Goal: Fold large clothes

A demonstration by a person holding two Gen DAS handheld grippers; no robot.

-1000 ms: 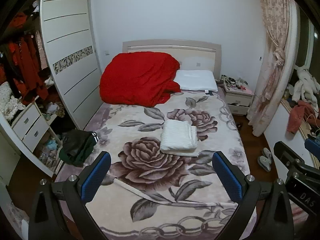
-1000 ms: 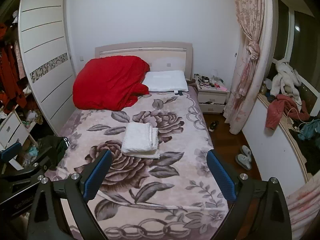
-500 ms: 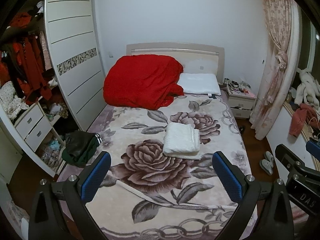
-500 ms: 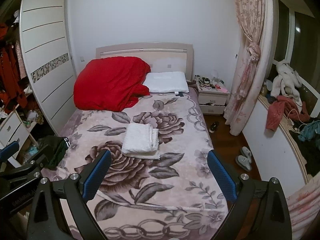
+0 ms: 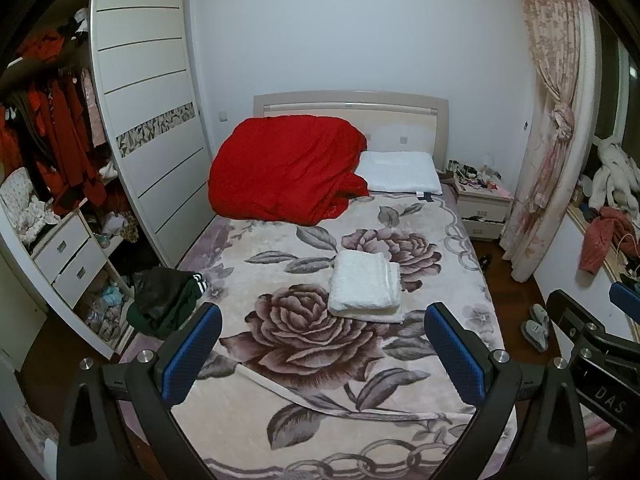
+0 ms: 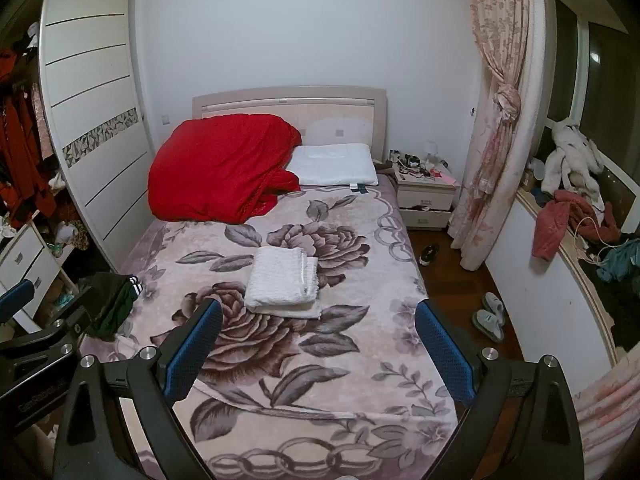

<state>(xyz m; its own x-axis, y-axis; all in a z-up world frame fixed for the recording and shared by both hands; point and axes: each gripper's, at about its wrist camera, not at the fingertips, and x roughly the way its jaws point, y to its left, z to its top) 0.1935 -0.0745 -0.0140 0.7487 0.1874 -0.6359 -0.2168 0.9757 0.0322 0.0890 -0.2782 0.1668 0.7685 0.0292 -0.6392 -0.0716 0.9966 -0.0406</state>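
A folded white garment lies in the middle of the bed on the rose-patterned blanket; it also shows in the right wrist view. A dark green and black garment lies bunched at the bed's left edge, also in the right wrist view. My left gripper is open and empty, held well back above the foot of the bed. My right gripper is open and empty, beside it to the right.
A red duvet and a white pillow lie at the headboard. An open wardrobe with drawers stands left. A nightstand, curtain, slippers and a cluttered ledge are right.
Both grippers have pulled back and up from the bed, so the room appears smaller and more of the wardrobe shows. Nothing on the bed has moved.
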